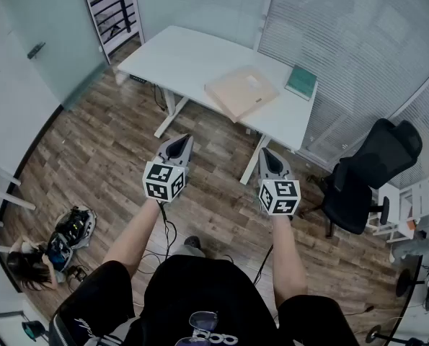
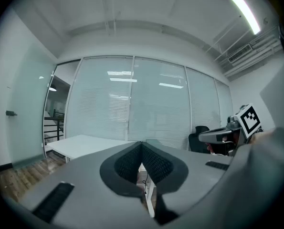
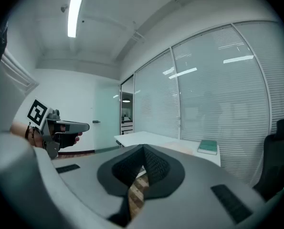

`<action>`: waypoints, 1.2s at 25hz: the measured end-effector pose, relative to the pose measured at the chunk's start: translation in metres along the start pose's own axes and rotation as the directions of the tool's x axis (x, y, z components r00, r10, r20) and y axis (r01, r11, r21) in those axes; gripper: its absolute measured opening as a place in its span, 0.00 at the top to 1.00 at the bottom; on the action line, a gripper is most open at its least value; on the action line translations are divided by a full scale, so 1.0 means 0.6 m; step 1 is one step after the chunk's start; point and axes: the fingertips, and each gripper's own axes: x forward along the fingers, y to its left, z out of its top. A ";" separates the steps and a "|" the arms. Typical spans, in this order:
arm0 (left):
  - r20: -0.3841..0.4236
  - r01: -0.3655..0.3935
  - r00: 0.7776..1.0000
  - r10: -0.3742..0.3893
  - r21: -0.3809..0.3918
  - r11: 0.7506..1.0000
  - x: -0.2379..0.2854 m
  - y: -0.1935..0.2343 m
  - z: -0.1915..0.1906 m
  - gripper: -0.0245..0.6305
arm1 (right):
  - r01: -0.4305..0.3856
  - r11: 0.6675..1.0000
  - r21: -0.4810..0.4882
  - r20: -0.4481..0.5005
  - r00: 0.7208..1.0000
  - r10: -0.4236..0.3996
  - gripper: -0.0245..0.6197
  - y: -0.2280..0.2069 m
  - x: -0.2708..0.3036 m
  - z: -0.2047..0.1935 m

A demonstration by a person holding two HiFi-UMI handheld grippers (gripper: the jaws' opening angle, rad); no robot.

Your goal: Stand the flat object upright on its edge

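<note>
Across the room on the white desk (image 1: 185, 60), the flat tan object (image 1: 241, 92) is lying while I'm holding my left gripper (image 1: 183, 139) and right gripper (image 1: 266, 152) closed and empty, judging it stiff, light, best pinched at its near edge.

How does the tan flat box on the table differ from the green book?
The tan flat box is clearly larger than the green book. The box lies nearer the table's middle; the book lies by its right end. Both lie flat on the white table.
</note>
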 end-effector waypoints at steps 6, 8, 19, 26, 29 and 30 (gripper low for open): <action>-0.004 0.008 1.000 -0.008 -0.004 1.000 -0.009 0.005 0.000 0.93 | 0.008 1.000 0.006 -0.008 1.000 -0.008 0.93 0.010 -0.002 -0.004; -0.003 0.016 1.000 -0.016 -0.002 1.000 -0.011 0.012 0.000 0.93 | 0.009 1.000 0.001 -0.013 1.000 -0.009 0.93 0.019 0.002 -0.005; -0.014 0.071 0.997 -0.071 0.007 0.997 0.003 0.060 -0.007 0.93 | 0.024 0.999 -0.042 -0.048 0.998 -0.026 0.93 0.060 0.047 -0.008; -0.029 0.088 0.996 -0.087 0.021 0.996 0.019 0.094 -0.017 0.93 | 0.039 0.999 -0.031 -0.073 0.997 -0.041 0.93 0.080 0.077 -0.024; -0.041 0.094 0.995 -0.093 0.020 0.995 0.030 0.104 -0.027 0.93 | 0.045 0.999 -0.024 -0.081 0.996 -0.047 0.93 0.082 0.090 -0.030; -0.046 0.100 0.994 -0.099 0.018 0.995 0.034 0.106 -0.031 0.93 | 0.048 0.999 -0.021 -0.082 0.995 -0.049 0.93 0.081 0.095 -0.031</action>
